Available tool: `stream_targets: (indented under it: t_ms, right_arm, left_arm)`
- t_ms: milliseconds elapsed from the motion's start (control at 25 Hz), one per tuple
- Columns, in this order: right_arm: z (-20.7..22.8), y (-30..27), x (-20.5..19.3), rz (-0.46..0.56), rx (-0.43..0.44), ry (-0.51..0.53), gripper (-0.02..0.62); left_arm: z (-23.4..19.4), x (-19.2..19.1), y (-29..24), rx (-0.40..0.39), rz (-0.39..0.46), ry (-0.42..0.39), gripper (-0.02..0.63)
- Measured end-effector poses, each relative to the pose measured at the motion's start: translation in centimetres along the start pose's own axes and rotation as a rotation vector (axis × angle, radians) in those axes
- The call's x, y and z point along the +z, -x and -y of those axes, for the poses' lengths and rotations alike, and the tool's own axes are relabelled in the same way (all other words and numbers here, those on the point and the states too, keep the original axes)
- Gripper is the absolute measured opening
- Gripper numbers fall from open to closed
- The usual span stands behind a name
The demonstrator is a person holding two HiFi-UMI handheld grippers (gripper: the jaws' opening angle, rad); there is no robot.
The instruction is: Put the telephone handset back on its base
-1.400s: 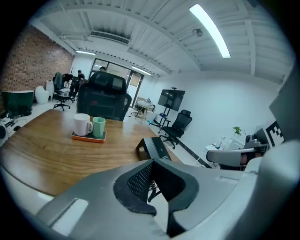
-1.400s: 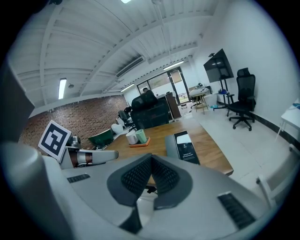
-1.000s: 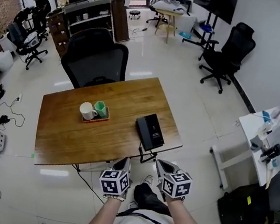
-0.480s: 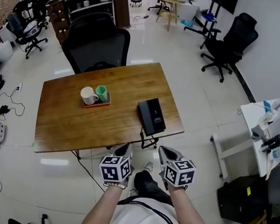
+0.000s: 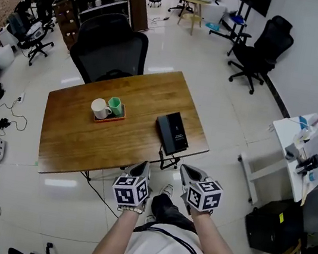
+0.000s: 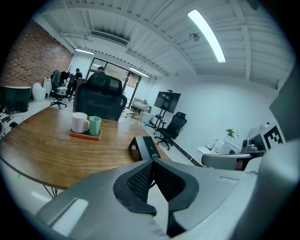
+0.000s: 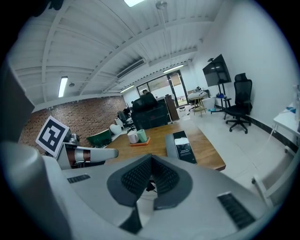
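The black telephone (image 5: 172, 133) sits near the right front corner of the wooden table (image 5: 78, 140); it also shows in the left gripper view (image 6: 146, 148) and the right gripper view (image 7: 183, 145). I cannot tell its handset apart from its base. Both grippers hang side by side in front of the table's near edge, short of the phone. My left gripper (image 5: 138, 180) is shut with nothing in it, its pads meeting (image 6: 151, 161). My right gripper (image 5: 188, 185) is likewise shut and empty (image 7: 151, 159).
An orange tray (image 5: 108, 129) with a white mug (image 5: 97, 124) and a green cup (image 5: 114, 122) stands mid-table. A black office chair (image 5: 107, 54) is behind the table. A white side table (image 5: 298, 159) stands to the right, and cables lie on the floor at the left.
The head view has shifted slightly, so the table sits a little higher in the picture. Both grippers stay shut in the same place.
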State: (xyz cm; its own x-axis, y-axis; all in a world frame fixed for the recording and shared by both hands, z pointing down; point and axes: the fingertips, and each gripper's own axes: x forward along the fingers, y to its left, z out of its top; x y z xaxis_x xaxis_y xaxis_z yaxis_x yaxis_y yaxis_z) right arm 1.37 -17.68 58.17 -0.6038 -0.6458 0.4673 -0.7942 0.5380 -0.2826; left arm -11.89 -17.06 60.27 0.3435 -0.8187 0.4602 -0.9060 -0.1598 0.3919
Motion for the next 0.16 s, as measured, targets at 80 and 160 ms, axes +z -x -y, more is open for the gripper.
stream_targets:
  t_ms: [80, 160]
  right_arm:
    - [-0.02, -0.13, 0.15, 0.001, 0.001, 0.002, 0.003]
    - [-0.06, -0.3, 0.32, 0.001, 0.003, 0.003, 0.002]
  left_arm:
    - [-0.07, 0.11, -0.08, -0.001, 0.0, 0.003, 0.005]
    - [-0.16, 0.26, -0.17, -0.002, 0.001, 0.007, 0.005]
